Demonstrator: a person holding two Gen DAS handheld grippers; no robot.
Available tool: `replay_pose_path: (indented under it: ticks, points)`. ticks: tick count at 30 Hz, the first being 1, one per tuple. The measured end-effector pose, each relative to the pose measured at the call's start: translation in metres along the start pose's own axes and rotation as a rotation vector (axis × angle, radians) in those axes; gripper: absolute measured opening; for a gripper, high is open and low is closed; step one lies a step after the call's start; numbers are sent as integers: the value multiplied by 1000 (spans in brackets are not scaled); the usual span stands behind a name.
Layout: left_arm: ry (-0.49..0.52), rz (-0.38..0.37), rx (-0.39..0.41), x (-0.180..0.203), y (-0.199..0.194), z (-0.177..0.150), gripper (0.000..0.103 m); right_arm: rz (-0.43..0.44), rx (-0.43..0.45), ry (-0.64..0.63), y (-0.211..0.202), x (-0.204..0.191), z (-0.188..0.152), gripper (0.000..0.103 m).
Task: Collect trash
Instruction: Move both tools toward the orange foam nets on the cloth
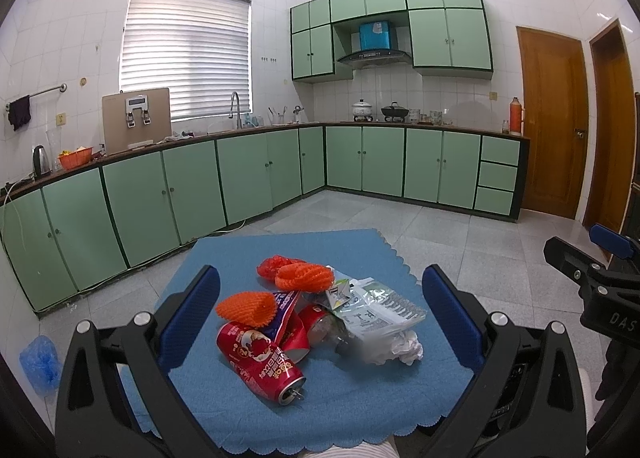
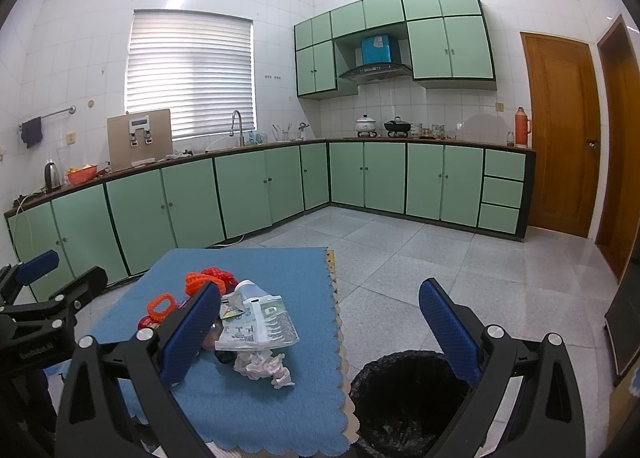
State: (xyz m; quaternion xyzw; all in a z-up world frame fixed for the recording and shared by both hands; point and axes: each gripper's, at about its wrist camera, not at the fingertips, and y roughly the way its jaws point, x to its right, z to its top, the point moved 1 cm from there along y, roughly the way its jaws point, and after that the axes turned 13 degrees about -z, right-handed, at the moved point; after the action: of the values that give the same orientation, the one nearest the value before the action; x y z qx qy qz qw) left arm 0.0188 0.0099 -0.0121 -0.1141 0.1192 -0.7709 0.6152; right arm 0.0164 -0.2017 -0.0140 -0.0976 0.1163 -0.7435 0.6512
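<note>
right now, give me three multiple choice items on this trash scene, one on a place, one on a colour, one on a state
1. Where is the bin?
A. on the floor beside the table
B. on the counter
C. on the table

2. What colour is the cloth under the trash?
A. green
B. blue
C. white

3. How are the left gripper and right gripper?
A. both shut on trash
B. one open, one shut
C. both open and holding nothing

Answers:
1 A, the right wrist view shows the black-lined bin below the cloth's scalloped edge.
2 B, the cloth reads blue in both views.
3 C, each gripper's blue fingers stand wide apart, the red can and crumpled paper lying loose.
</note>
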Motion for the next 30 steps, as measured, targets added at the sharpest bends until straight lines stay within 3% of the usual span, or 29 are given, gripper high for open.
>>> replay_pose_path:
  ticks: [5, 17, 24, 30]
  points:
    - [-1, 33, -14, -9, 10, 0, 98, 26, 5, -4, 16, -9, -7, 97]
    - [-86, 178, -102, -88, 49, -29, 98, 55, -50, -75, 72, -48, -15, 97]
    - [-99, 230, -146, -124, 78, -42, 98, 165, -138, -62, 129, -85, -18, 97]
    - [-114, 240, -181, -147, 104, -44, 98, 239, -171, -116, 167, -135, -18, 85]
